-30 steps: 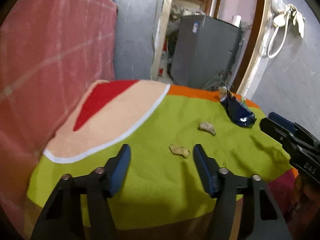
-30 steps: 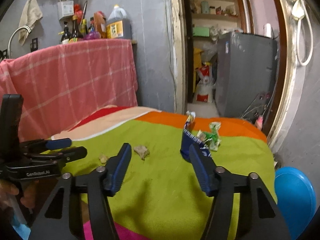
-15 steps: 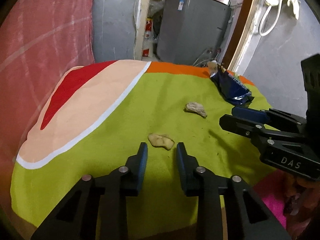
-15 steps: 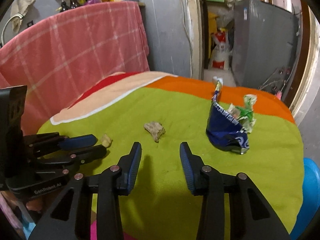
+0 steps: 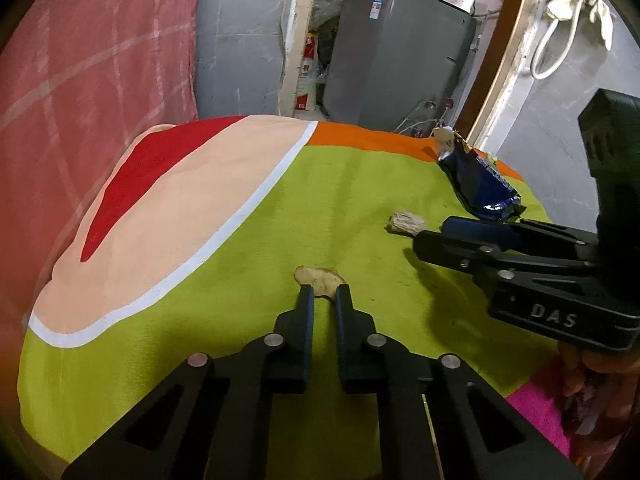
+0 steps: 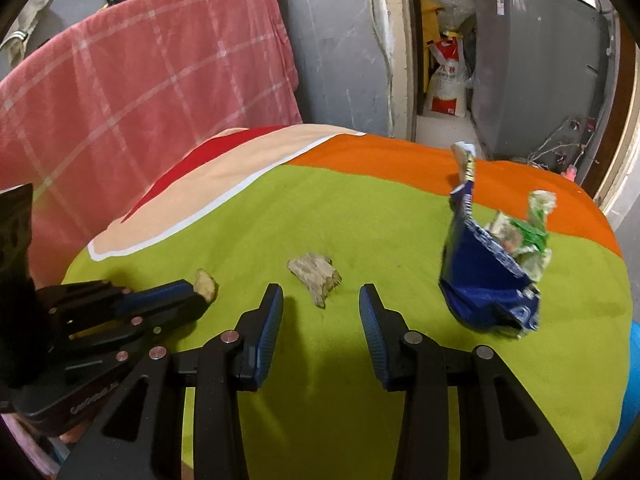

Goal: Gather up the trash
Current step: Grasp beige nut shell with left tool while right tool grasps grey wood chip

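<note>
Left gripper [image 5: 322, 294] just pinched shut on tan scrap [image 5: 319, 279], near front edge of green blanket [image 5: 248, 280], for lifting. Right gripper [image 6: 320, 300] spread, lined up on brown scrap [image 6: 315, 274].

The near edge of the tan scrap [image 5: 320, 280] disappears between the left gripper's [image 5: 322, 292] fingertips, so the pinch itself cannot be seen. In the right wrist view the green wrapper [image 6: 528, 236] is half hidden behind the blue packet [image 6: 486, 280], whose print is too blurred to read. The blue round thing [image 6: 632, 392] at the far right is cut off by the picture's edge.
</note>
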